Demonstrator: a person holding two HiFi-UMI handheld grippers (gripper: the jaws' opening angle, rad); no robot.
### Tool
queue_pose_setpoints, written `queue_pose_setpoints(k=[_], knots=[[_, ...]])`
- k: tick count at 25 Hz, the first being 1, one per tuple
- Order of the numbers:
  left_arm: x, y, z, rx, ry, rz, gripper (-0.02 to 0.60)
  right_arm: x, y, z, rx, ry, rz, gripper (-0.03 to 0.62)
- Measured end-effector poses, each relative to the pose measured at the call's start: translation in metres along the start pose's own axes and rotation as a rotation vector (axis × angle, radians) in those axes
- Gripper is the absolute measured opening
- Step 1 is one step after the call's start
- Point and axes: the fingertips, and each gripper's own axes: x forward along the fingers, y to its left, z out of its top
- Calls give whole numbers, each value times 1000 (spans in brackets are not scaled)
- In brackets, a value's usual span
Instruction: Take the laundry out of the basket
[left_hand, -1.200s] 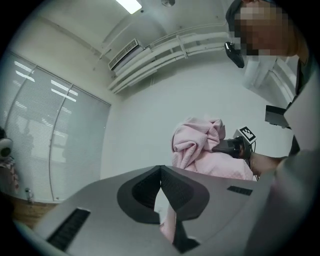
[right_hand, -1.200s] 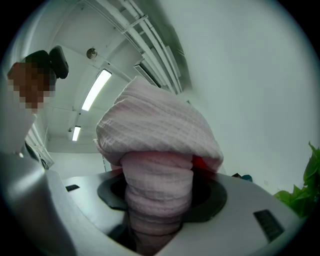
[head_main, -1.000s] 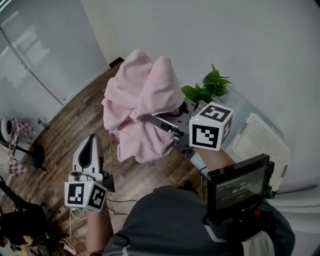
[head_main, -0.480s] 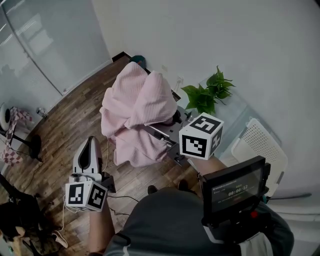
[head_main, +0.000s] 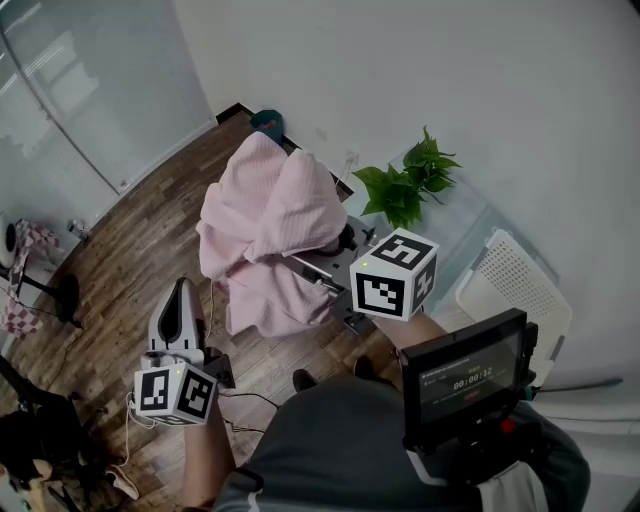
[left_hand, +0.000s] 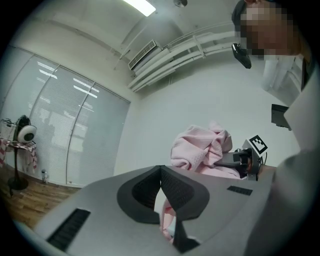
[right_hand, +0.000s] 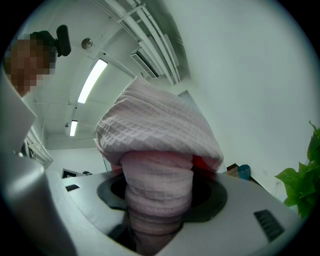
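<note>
Gripping a pink cloth (right_hand: 155, 135) in the right tongs (right_hand: 159, 195), clamped tight round a bunched neck of it. Cannot see the tips themselves: buried under the folds in the right gripper view, and behind the bundle in the head view. Holding the left tongs (left_hand: 161, 172) pressed together at the tips on nothing, pointed up at 8 o'clock in the head view. Seeing only a sliver of pink through the slot below those tips, from the cloth well beyond.

Holding the cloth up in the air at 11 o'clock, well apart from the white basket (head_main: 515, 280) at 4 o'clock. Soft waffle weave with small square dimples, draped in rounded lumps with loose ends hanging. Hard plastic on the basket, dotted with rows of small holes, near corner cut off behind the dark screen (head_main: 465, 375); cannot make out its inside. Leafy green plant (head_main: 410, 185) at 1 o'clock, pot hidden. Brown wood-plank floor (head_main: 130, 250) underneath.
</note>
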Motion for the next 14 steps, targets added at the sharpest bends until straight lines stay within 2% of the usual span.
queue_pose_setpoints(k=[8,14], knots=[[5,0,3,-20,-5,-9,9,0,3,2,0,8,11,265],[-1,-8,-2,35,-11,-9,9,-6,4,-7,-11,1,16,265]])
